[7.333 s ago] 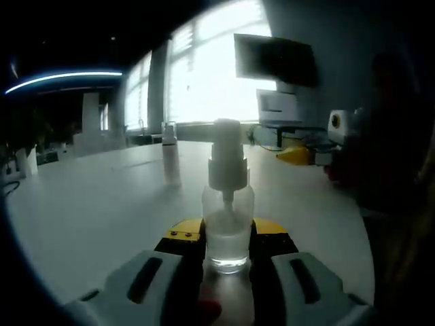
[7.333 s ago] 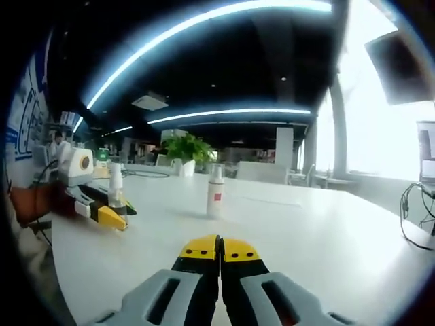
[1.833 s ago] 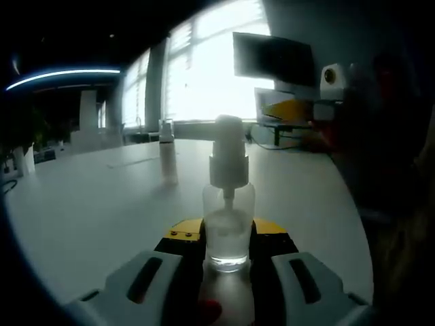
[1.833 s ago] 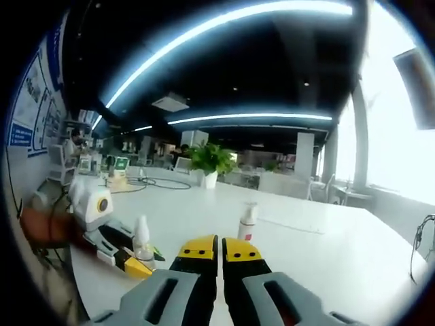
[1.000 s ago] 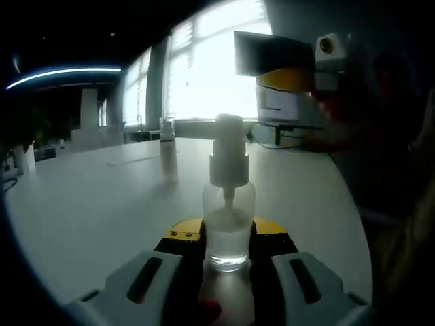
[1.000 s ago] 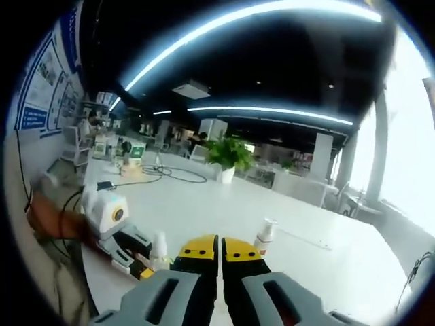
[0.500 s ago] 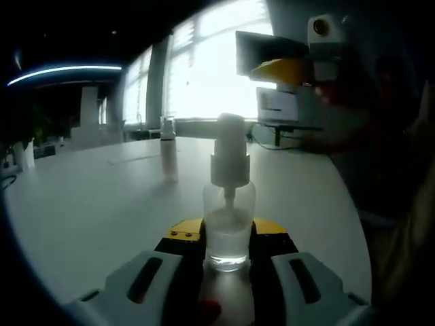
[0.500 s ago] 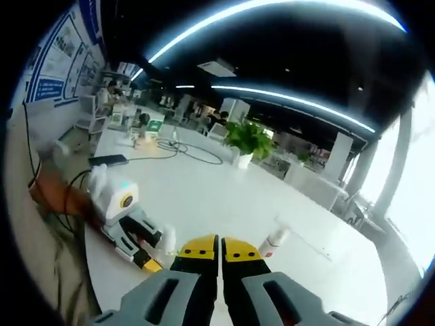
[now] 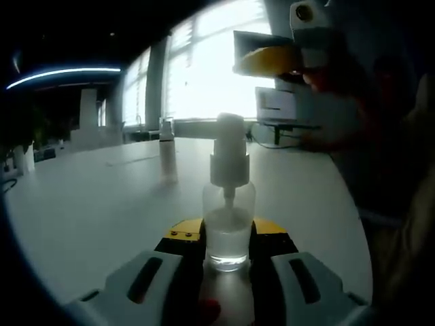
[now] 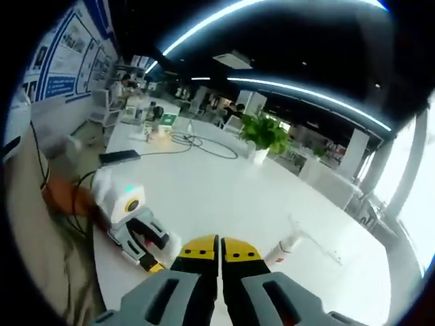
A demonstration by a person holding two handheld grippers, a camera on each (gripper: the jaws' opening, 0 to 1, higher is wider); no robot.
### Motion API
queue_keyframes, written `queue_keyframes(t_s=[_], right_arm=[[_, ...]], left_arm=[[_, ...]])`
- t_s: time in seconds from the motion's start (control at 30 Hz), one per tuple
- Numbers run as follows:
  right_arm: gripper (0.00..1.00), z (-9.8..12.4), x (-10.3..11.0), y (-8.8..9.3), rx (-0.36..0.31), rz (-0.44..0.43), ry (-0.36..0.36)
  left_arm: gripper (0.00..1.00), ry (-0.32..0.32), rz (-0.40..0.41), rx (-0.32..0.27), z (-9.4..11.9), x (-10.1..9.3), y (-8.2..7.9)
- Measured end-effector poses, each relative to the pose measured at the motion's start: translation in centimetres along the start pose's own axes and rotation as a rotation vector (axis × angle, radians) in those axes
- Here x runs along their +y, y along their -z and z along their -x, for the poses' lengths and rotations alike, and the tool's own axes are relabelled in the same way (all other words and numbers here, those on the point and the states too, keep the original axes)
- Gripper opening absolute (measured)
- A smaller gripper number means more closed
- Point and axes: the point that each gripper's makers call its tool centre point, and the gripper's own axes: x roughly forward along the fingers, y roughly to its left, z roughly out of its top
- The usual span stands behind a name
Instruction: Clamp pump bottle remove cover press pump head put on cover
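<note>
White counter (image 9: 88,204) carries a second small bottle (image 9: 167,153), upright, well beyond. Dark monitor (image 9: 255,41) against bright windows (image 9: 204,68). Potted plant (image 10: 266,136) and cable (image 10: 197,144) on the far counter

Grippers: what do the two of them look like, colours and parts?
Both match. The left gripper has light grey moulded jaws with dark slots, black inner faces and yellow tips with small screws. The right gripper has the same grey jaws and yellow tips. Seen from the right gripper view, the left gripper's white body carries a yellow ring and a small green light.
</note>
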Motion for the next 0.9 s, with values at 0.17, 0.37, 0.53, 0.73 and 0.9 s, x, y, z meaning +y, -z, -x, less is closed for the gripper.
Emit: queue_keyframes(t_s=[0.17, 0.37, 0.53, 0.73, 0.9], right_arm=[[0.00, 0.0, -0.3, 1.0, 0.093, 0.058, -0.006], [0.00, -0.2, 0.4, 0.5, 0.120, 0.080, -0.052], [0.00, -0.9, 0.1, 0.3, 0.171, 0.110, -0.070], [0.00, -1.1, 0.5, -0.6, 0.194, 0.127, -0.093], [0.00, -1.2, 0.7, -0.8, 0.214, 0.158, -0.099]], left_arm=[[0.16, 0.005, 0.004, 0.001, -0.2, 0.2, 0.0], [0.16, 0.005, 0.002, 0.008, -0.2, 0.2, 0.2], [0.16, 0.001, -0.011, 0.008, -0.1, 0.2, 0.2], [0.16, 0.002, -0.010, 0.009, -0.1, 0.1, 0.2], [0.16, 0.003, -0.007, 0.009, -0.1, 0.1, 0.2]])
